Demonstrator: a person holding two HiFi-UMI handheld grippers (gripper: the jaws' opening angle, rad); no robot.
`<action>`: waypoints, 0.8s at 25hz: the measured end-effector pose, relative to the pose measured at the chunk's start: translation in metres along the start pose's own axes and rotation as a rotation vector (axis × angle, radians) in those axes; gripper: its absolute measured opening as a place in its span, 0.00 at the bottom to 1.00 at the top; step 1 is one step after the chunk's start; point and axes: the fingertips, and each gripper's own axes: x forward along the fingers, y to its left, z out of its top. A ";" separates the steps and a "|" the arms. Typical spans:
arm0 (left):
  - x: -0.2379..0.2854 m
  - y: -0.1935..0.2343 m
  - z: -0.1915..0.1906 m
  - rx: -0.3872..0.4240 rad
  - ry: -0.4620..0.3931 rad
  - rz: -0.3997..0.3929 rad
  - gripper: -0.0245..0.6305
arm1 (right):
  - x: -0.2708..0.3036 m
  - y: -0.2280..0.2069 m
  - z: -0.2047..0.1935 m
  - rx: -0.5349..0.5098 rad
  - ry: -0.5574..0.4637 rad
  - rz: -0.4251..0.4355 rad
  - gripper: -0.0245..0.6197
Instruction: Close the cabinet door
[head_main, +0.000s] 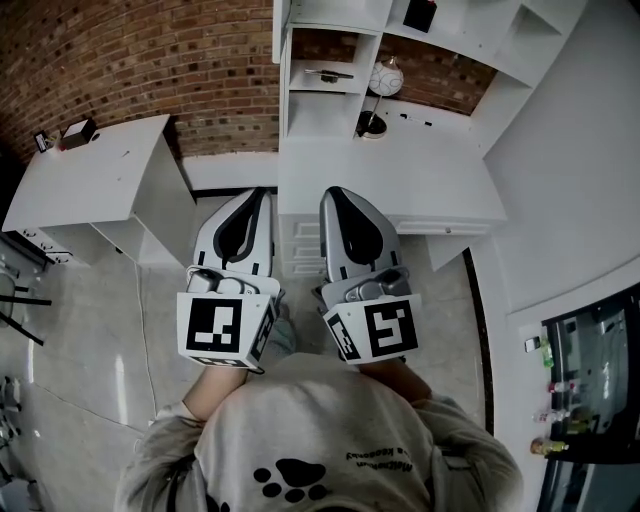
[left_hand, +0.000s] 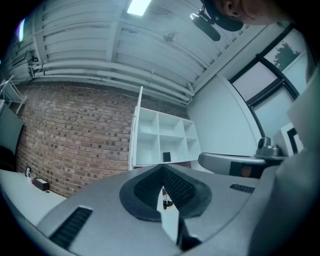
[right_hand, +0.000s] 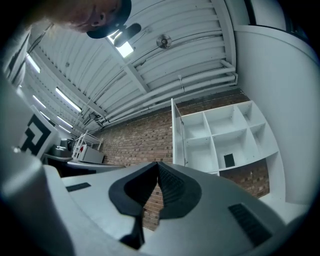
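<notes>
Standing open: cabinet door (right_hand: 173, 131) | cubby (right_hand: 241, 147) holds dark box (right_hand: 229, 160)

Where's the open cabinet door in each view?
Head view: cabinet door at top centre, on the left edge of the shelves.
Left gripper view: door edge-on, just left of centre, against the brick wall.
Right gripper view: door edge-on, just right of centre.
Shared landmark: small dark box in a shelf compartment, right of the door.

Person in grey sweatshirt (head_main: 330, 440) w/ black paw print (head_main: 283, 478); left gripper (head_main: 261, 194) & right gripper (head_main: 336, 192): grey shells, black ribbed pads (left_hand: 176, 188), b/w marker cubes (head_main: 222, 323).
</notes>
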 end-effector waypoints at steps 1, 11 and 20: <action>0.008 0.004 -0.001 0.003 -0.007 -0.002 0.05 | 0.007 -0.004 -0.003 -0.004 0.000 -0.002 0.07; 0.106 0.058 -0.010 0.022 -0.004 -0.012 0.05 | 0.110 -0.044 -0.032 -0.006 -0.012 -0.003 0.07; 0.189 0.116 0.001 0.047 -0.020 -0.052 0.05 | 0.206 -0.069 -0.043 -0.049 -0.042 -0.028 0.07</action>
